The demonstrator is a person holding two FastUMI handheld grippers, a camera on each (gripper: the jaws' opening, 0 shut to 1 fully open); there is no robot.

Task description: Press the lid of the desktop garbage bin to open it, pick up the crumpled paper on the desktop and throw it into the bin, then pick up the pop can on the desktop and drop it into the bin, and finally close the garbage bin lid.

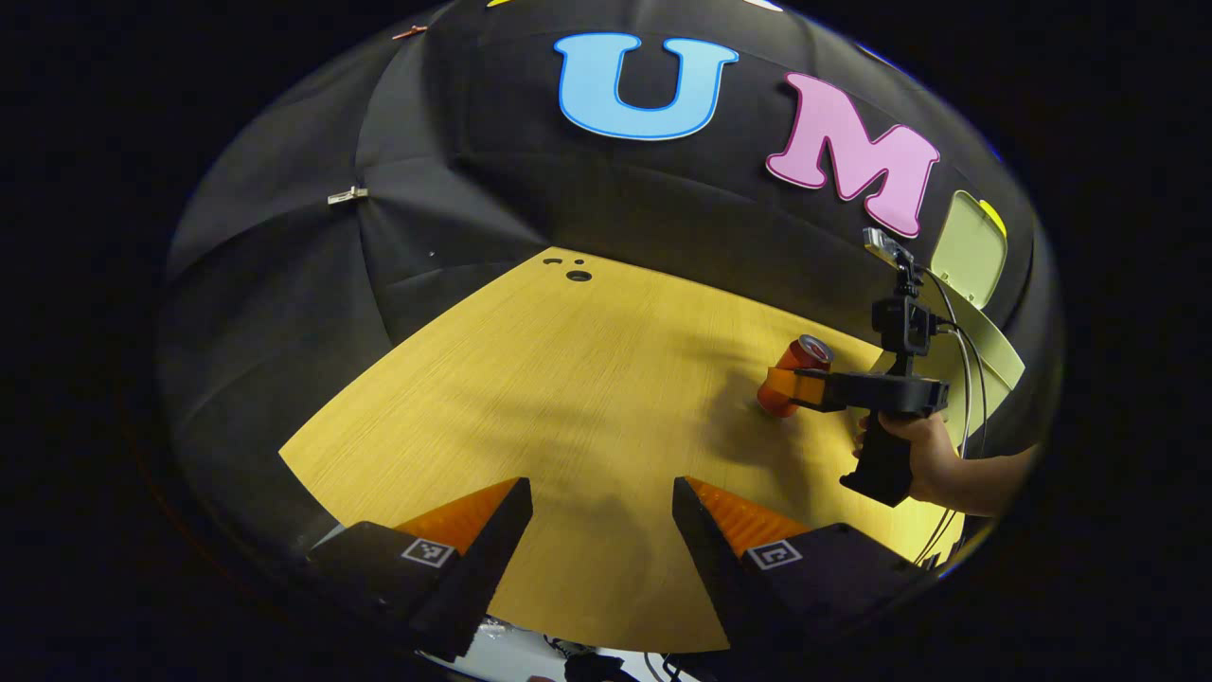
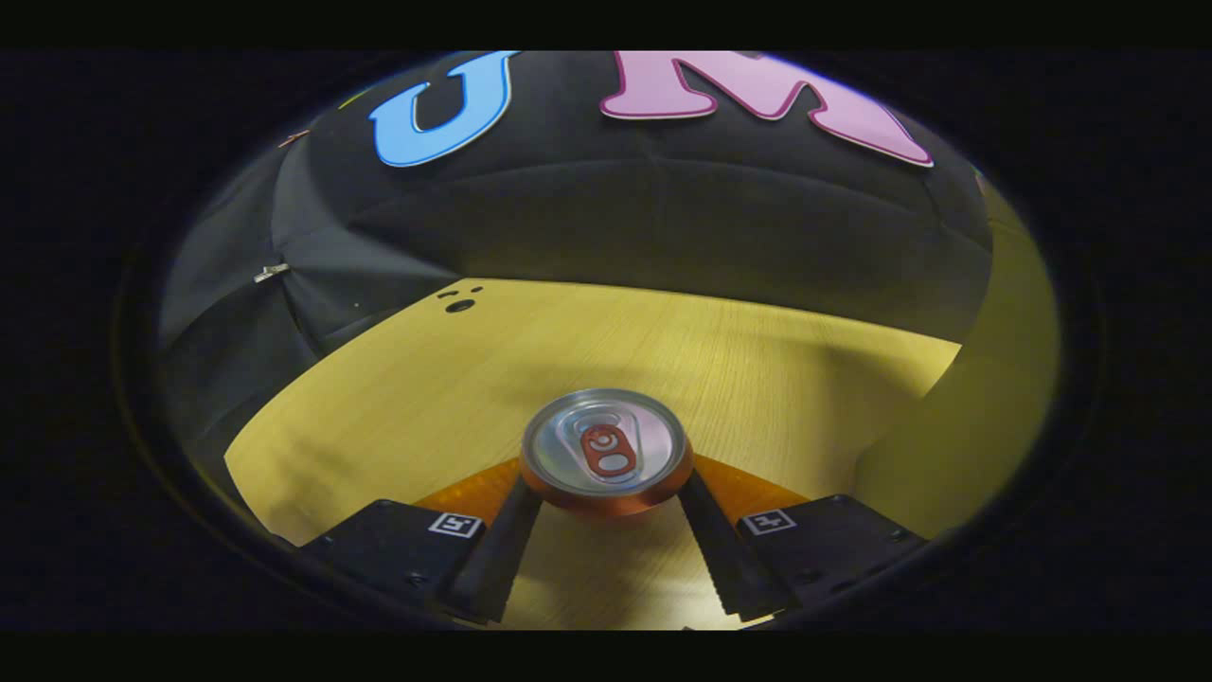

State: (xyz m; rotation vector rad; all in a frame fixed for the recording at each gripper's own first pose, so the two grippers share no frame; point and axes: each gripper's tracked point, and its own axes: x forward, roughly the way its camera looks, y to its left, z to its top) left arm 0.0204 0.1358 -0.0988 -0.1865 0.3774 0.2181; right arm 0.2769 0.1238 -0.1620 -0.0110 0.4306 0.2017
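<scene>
Two gripping tools were at work over the wooden bench (image 1: 568,379), and the pop can (image 2: 606,453) serves as the landmark for everything else.

Nearest in the right gripper view, the right gripper (image 2: 606,530) had its jaws pinching the pop can, one finger pressed to each side of it just under the rim. The can's silver top with its pull tab faced the camera. Beyond the can lay bare bench, and to the can's right rose the pale yellow-green wall of the garbage bin (image 2: 985,379), close to the gripper. Farther back, well beyond the can, small dark holes (image 2: 459,305) marked the bench near its far edge, with the black cloth wall (image 2: 663,218) behind them.

In the left gripper view, the left gripper (image 1: 601,530) sat nearest, jaws spread wide with nothing between them, well apart from the can and to its left. Farther off, the pop can (image 1: 795,374) leaned tilted in the right gripper (image 1: 791,386); whether its base touched the bench could not be told. A hand (image 1: 923,445) grasped that gripper's handle just right of the can. Behind the can and to its right stood the garbage bin (image 1: 994,350), its lid (image 1: 968,248) raised upright and open.
</scene>
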